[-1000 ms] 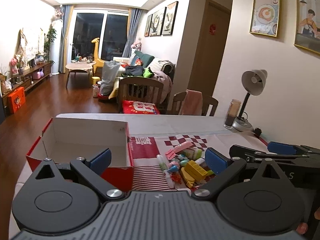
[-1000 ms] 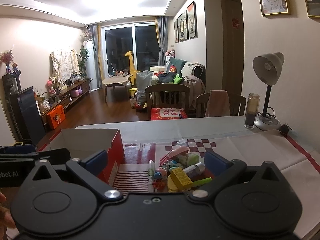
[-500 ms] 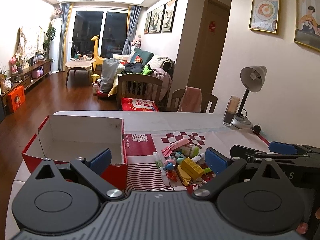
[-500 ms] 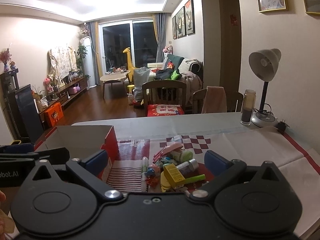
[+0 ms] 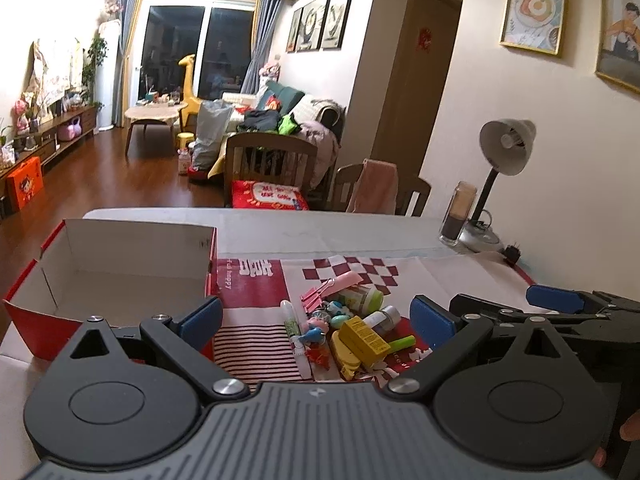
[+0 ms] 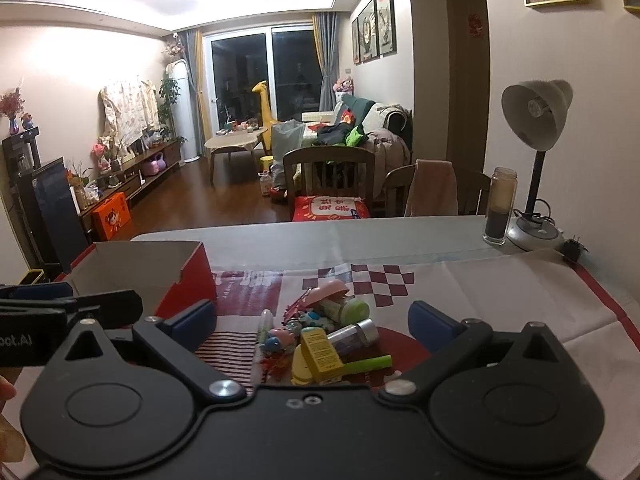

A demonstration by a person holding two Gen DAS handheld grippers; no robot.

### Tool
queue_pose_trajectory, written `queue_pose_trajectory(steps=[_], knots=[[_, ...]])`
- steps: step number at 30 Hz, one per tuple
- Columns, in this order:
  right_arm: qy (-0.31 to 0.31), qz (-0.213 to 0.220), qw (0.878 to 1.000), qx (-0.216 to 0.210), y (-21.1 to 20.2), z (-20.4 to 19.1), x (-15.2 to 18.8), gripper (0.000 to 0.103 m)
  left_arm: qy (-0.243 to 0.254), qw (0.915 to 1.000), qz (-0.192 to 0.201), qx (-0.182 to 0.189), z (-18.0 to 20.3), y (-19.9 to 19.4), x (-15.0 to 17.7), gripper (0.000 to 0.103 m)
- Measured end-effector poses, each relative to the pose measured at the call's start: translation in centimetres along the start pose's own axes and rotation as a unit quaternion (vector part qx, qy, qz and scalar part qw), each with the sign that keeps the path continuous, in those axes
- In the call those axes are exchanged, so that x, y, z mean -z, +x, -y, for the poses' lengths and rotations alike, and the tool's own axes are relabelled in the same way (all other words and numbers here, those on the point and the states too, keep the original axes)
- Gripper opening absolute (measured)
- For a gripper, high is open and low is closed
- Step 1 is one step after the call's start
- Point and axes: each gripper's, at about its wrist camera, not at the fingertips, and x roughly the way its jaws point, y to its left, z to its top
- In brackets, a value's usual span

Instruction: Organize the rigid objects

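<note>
A pile of small objects lies on the red-and-white cloth: a yellow box, a pink clip, a green-capped bottle, a grey-capped vial, a white pen and a green marker. An open red cardboard box stands empty to the left. My left gripper is open and empty, held just before the pile. My right gripper is open and empty, also before the pile; it shows at the right in the left wrist view.
A desk lamp and a glass jar stand at the table's far right, with a plug beside them. Two wooden chairs stand behind the table's far edge.
Both grippers have risen and drawn back slightly, so the pile and the box sit lower and further ahead in view. Nothing was taken hold of.
</note>
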Motion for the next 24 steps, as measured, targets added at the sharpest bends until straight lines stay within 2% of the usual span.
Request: queue_pose_trajectory(steps=[5,10,18,24], knots=[[-0.019,-0.007,1.0,-0.016,2.1,1.8,0.5,0.102,-0.02,0.9991,-0.029,-0.023,0.4,2.9,-0.3,0.101],[-0.053,-0.031,0.997,-0.044,4.9,3.1,1.3,0.101,-0.016,0.9986,-0.045,-0.023,0.9,6.1,0.1,0.101],[-0.119,-0.075,0.986,-0.089,8.7,3.7,2.7,0.091,0.017,0.9974,-0.068,-0.018,2.7,11.7,1.1,0.101],[-0.144,-0.103,0.979,-0.102,11.7,4.1,3.5,0.081,0.034,0.9937,-0.096,-0.047,3.0,16.3,1.9,0.101]])
